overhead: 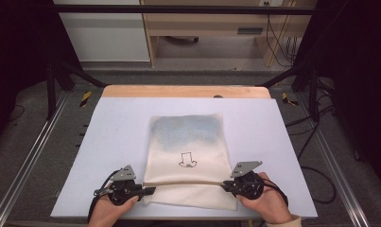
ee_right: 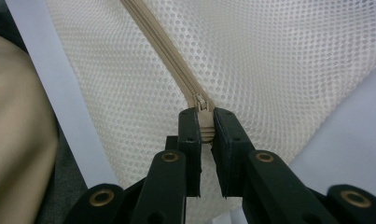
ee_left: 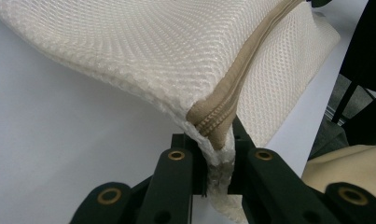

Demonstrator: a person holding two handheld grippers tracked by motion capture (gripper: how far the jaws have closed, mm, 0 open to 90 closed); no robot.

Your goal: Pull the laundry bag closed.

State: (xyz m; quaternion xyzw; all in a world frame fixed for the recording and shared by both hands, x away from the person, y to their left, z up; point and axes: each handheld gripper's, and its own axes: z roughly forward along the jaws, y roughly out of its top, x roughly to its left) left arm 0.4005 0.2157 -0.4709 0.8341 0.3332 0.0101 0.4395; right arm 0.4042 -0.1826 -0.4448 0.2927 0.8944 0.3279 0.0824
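**One bag, one zip, two grippers**

One cream mesh bag [overhead: 188, 151] on the one table [overhead: 112, 142], with a single tan zipper [overhead: 183, 182] and one little black drawing [overhead: 188, 160]. Two grippers here: left gripper [overhead: 148, 190], right gripper [overhead: 226, 185]. Two hands

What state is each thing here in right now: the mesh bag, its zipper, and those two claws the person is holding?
Mesh bag: lying flat on the table, near end held at both sides.
Zipper: closed, stretched straight between the claws.
Zipper slider: at the right end, pinched.
Left claw: shut on the zipper's end.
Right claw: shut on the zipper slider.
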